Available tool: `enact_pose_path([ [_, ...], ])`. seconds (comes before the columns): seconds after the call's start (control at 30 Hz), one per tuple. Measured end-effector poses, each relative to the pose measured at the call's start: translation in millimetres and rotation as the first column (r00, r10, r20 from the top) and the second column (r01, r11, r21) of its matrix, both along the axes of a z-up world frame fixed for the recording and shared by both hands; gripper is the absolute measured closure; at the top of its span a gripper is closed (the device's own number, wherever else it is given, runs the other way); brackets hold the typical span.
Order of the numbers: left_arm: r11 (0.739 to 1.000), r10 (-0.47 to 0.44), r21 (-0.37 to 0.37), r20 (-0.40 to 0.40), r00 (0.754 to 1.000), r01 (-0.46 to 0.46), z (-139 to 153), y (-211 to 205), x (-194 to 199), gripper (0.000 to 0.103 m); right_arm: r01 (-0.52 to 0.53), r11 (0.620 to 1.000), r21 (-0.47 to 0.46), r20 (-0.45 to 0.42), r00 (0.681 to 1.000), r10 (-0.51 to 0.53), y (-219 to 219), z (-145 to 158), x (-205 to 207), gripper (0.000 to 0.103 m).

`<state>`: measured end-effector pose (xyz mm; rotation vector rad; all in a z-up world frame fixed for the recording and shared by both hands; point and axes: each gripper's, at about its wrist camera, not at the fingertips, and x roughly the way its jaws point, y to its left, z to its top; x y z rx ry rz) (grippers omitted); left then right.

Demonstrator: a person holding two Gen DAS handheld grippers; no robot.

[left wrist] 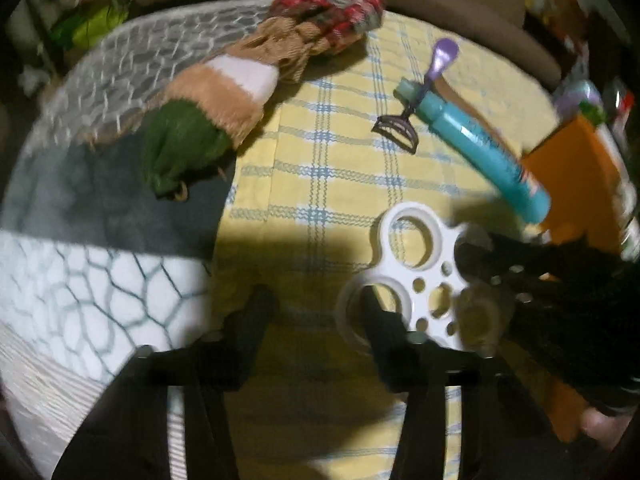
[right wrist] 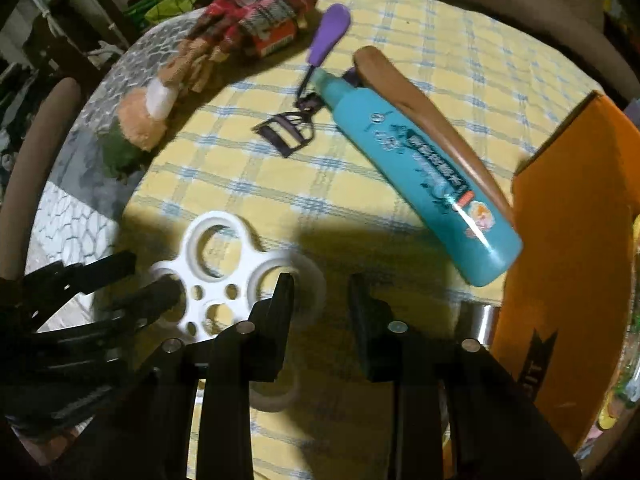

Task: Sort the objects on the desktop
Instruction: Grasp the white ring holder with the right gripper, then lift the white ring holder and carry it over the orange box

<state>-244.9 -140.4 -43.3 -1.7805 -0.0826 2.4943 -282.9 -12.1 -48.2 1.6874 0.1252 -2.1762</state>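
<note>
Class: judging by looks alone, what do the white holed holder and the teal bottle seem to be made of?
White holed holder: likely rigid moulded plastic, matte, with clean round cut-outs and even thickness. Teal bottle: probably glossy plastic, given the bright highlight streak along its printed body; the blur leaves both open.

We see a woven cloth under a glossy plastic bottle and a smooth white plastic plate. The toy looks plush; the box looks like matt cardboard.
</note>
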Motion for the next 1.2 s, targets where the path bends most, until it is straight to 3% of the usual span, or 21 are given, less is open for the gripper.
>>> enact_pose_path([
  [0.03,0.999,-0.015,-0.034,-0.008,1.000,0.015,1.4,2.2,1.6,0.086,0.001,0.999,-0.032,0.001,1.000,-0.001,-0.2,2.9,2.9,0.090],
  [0.07,0.999,-0.014,-0.045,-0.017,1.000,0.013,3.7,0.7,3.8,0.092,0.003,0.998,-0.062,-0.004,1.000,-0.003,-0.6,6.8,5.8,0.091],
  [0.23,1.000,0.011,0.001,-0.049,0.999,-0.011,29.4,-9.0,21.1,0.093,-0.034,0.992,-0.125,-0.098,0.995,0.022,-2.9,43.4,25.8,0.090],
  [0.4,0.999,-0.034,0.021,-0.154,0.987,0.038,96.6,15.7,50.1,0.093,-0.101,0.977,-0.190,-0.209,0.976,0.060,22.8,113.5,60.3,0.090],
  [0.53,0.987,-0.127,0.064,-0.239,0.963,0.146,154.9,66.6,71.6,0.092,-0.103,0.970,-0.222,-0.285,0.958,0.037,87.9,170.9,99.9,0.090],
  [0.67,0.964,-0.240,0.054,-0.258,0.936,0.262,183.7,128.2,86.4,0.092,-0.060,0.970,-0.235,-0.300,0.954,-0.014,157.1,198.0,127.8,0.090],
  [0.77,0.943,-0.318,0.029,-0.220,0.922,0.332,182.0,176.5,91.5,0.091,0.002,0.972,-0.235,-0.269,0.961,-0.067,201.0,191.8,138.3,0.090],
  [0.87,0.928,-0.371,-0.026,-0.141,0.918,0.371,159.9,215.4,88.1,0.091,0.065,0.957,-0.282,-0.186,0.975,-0.121,237.5,169.4,136.4,0.090],
  [0.97,0.918,-0.396,-0.054,-0.045,0.917,0.393,131.5,239.8,85.4,0.090,0.096,0.950,-0.297,-0.118,0.984,-0.136,252.5,136.8,128.4,0.089],
  [1.1,0.910,-0.406,-0.082,0.027,0.913,0.407,103.0,252.2,86.2,0.089,0.111,0.947,-0.302,-0.044,0.991,-0.130,262.8,95.4,122.2,0.089],
  [1.2,0.895,-0.414,-0.146,0.078,0.907,0.421,82.0,260.8,82.0,0.087,0.108,0.952,-0.286,-0.009,0.993,-0.115,259.0,71.9,117.2,0.089],
])
